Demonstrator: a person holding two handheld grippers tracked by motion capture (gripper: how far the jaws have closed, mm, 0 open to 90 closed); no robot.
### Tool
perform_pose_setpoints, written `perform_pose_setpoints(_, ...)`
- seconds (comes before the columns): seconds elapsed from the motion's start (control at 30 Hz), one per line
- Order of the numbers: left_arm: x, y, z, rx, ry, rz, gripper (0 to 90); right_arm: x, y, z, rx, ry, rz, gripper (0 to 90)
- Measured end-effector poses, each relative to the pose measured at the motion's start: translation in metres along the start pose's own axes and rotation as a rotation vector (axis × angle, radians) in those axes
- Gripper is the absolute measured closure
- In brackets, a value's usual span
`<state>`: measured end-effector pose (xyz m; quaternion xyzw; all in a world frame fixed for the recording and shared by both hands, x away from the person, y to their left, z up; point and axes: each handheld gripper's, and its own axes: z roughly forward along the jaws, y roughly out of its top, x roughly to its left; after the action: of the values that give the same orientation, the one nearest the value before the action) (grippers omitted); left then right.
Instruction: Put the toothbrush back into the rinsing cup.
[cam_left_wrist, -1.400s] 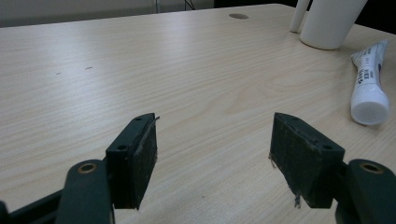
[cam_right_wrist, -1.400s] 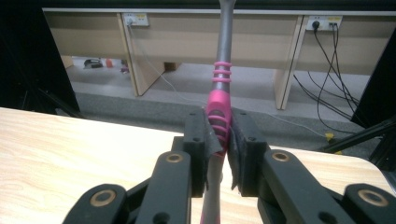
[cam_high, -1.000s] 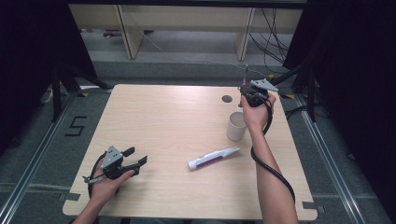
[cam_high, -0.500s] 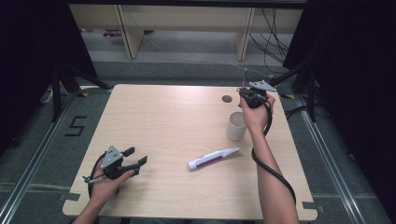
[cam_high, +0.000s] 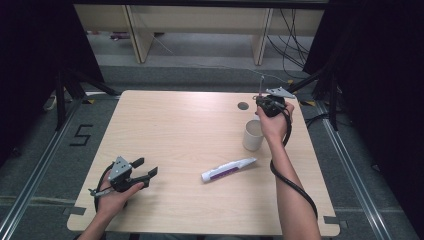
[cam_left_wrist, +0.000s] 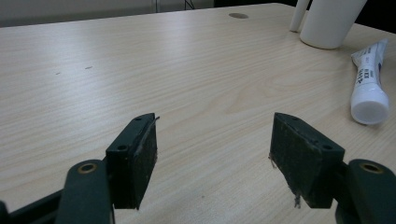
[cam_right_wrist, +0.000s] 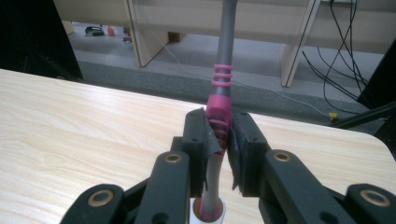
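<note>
My right gripper (cam_high: 264, 103) hovers above a white cup (cam_high: 253, 135) at the table's far right, shut on a pink and grey toothbrush (cam_right_wrist: 223, 70) that stands upright. Its pads (cam_right_wrist: 201, 135) pinch the pink part of the handle, and the brush's lower end reaches down into the cup (cam_right_wrist: 206, 206). A white toothpaste tube (cam_high: 228, 169) with purple print lies flat near the table's middle, cap toward the person. Near the front left corner, my left gripper (cam_high: 146, 166) rests low over the wood, open, with nothing between its jaws (cam_left_wrist: 215, 158). The cup (cam_left_wrist: 329, 21) and the tube (cam_left_wrist: 369, 79) lie beyond it.
The light wooden table (cam_high: 190, 125) has a round cable hole (cam_high: 243, 106) close to the cup. Black stands and cables crowd the floor to the right of the table. Wooden shelving stands behind the far edge.
</note>
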<state>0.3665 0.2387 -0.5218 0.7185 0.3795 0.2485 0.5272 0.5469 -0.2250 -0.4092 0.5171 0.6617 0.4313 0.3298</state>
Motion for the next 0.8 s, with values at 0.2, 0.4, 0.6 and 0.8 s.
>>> perform_pose_setpoints(0.2,0.0,0.0,0.0,0.001,0.0,-0.002,31.7,-0.0009,-0.0012,0.0009,0.023,0.009,-0.015,77.8)
perform_pose_setpoints(0.4,-0.0004,0.0,0.0001,0.0,0.0,-0.005,31.7,0.0011,-0.0031,0.0012,0.045,0.007,0.008,77.7)
perform_pose_setpoints(0.6,-0.0004,0.0,0.0,0.001,0.0,-0.004,31.7,0.0005,-0.0041,0.002,0.061,0.005,-0.009,77.5)
perform_pose_setpoints(0.8,-0.0003,0.0,0.0001,0.001,0.0,-0.001,31.7,-0.0002,-0.0055,0.0032,0.068,0.016,-0.014,77.4)
